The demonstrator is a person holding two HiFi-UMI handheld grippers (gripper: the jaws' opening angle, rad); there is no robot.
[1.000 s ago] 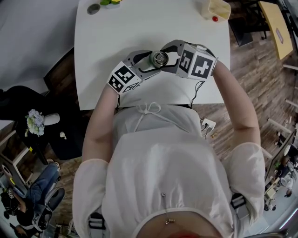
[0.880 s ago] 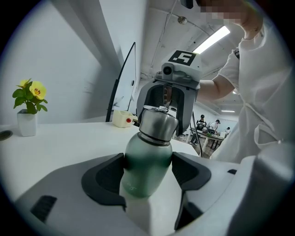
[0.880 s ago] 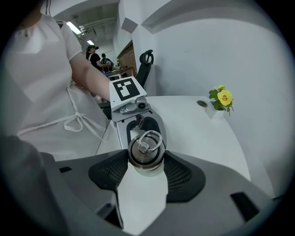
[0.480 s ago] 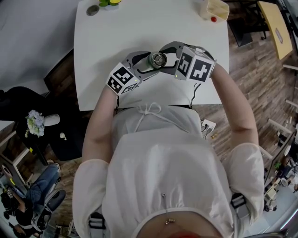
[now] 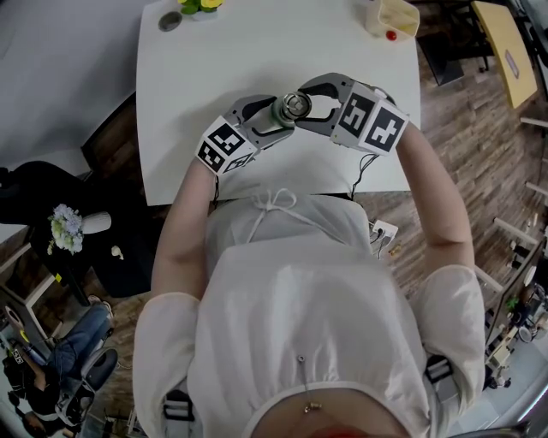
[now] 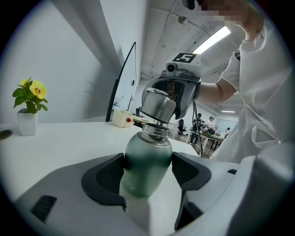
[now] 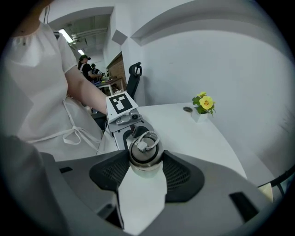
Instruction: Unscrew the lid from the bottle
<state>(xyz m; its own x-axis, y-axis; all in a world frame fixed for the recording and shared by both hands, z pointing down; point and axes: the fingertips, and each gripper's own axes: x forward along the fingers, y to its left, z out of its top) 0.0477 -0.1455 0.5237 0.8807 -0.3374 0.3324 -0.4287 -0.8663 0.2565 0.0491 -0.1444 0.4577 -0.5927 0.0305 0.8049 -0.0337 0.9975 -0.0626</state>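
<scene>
A green metal bottle (image 6: pixel 146 161) is tilted over the white table (image 5: pixel 257 51), and my left gripper (image 6: pixel 147 171) is shut on its body. The steel lid (image 6: pixel 158 105) with a ring on top sits tilted at the bottle's neck; I cannot tell whether it is free of the thread. My right gripper (image 7: pixel 145 162) is shut on the lid (image 7: pixel 145 148), its jaws having just closed a little tighter round it. In the head view the two grippers meet at the lid (image 5: pixel 292 105), the left gripper (image 5: pixel 272 118) from the left and the right gripper (image 5: pixel 308 101) from the right.
A small pot of yellow flowers (image 5: pixel 199 4) and a dark round disc (image 5: pixel 169 20) stand at the table's far left corner. A yellow box with a red button (image 5: pixel 394 17) sits at the far right. A black office chair (image 7: pixel 133 76) stands beyond the table.
My right gripper has rolled about the lid, and its marker cube has swung to the right. The left gripper and the bottle have stayed in place.
</scene>
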